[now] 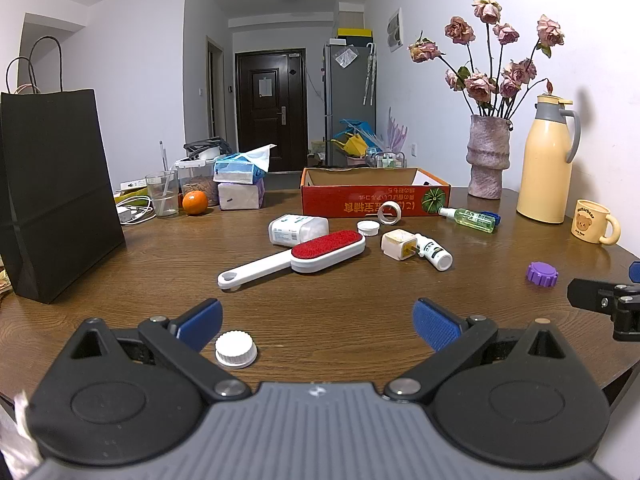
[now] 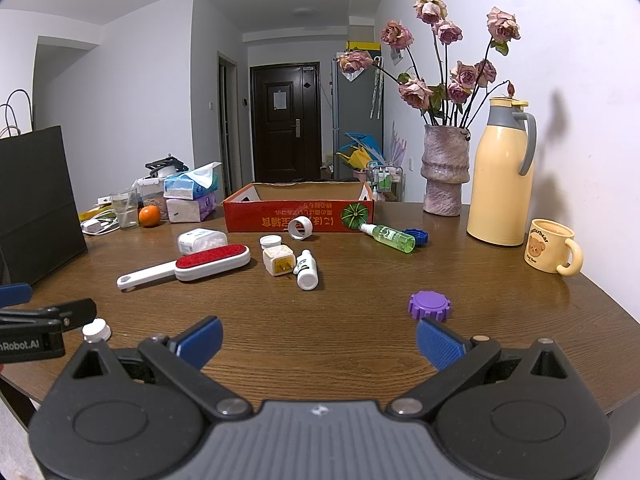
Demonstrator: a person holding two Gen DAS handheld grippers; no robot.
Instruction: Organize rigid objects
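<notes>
Hovering over brown wooden table [image 1: 328,320]: left gripper [image 1: 318,320] and right gripper [image 2: 319,340], jaws spread wide, empty; white ribbed cap [image 1: 236,349] near left.

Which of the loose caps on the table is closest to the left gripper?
The white ribbed cap, beside the left gripper's left finger; the purple cap and small white cap lie farther away.

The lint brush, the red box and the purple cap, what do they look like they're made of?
Lint brush: glossy white body with highlights, likely hard plastic, with a matte red fabric-like pad. Red box: printed cardboard, with brown raw inner walls and flaps. Purple cap: matte, ridged, probably moulded plastic.
</notes>
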